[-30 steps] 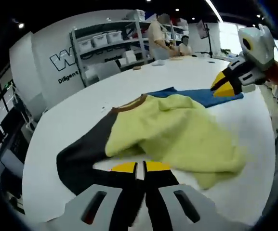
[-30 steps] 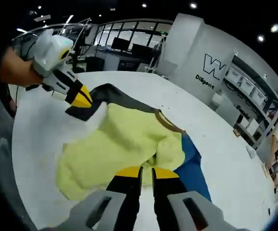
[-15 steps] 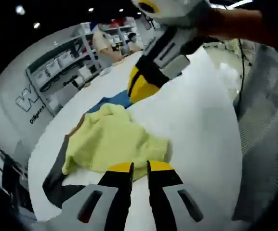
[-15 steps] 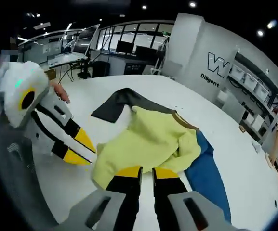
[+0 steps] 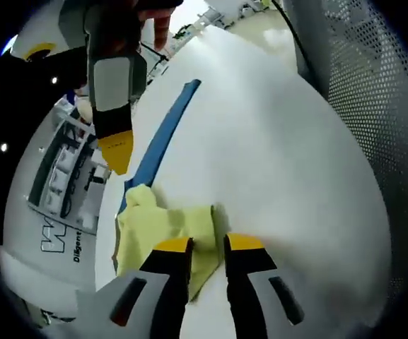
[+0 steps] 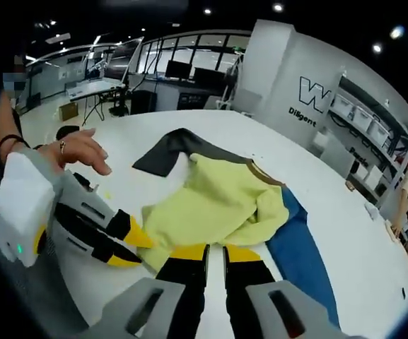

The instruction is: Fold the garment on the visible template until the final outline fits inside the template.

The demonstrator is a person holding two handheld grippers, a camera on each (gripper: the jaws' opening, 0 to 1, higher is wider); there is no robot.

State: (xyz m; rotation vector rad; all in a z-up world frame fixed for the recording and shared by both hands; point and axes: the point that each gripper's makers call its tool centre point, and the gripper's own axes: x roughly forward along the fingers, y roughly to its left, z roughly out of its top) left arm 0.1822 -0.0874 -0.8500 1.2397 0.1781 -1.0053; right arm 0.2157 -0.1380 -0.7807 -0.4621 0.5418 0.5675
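Two claws work low over a white tabletop (image 6: 211,131). The right claw (image 6: 215,252) is nearly closed beside the yellow garment (image 6: 218,201); the left claw (image 5: 208,244) pinches its edge. Shelving (image 6: 373,134) stands at 2 o'clock.

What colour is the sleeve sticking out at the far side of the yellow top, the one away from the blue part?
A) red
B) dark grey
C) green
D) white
B: in the right gripper view, a dark grey sleeve sticks out from the yellow-green fleece top, with the blue fabric part on its other side.
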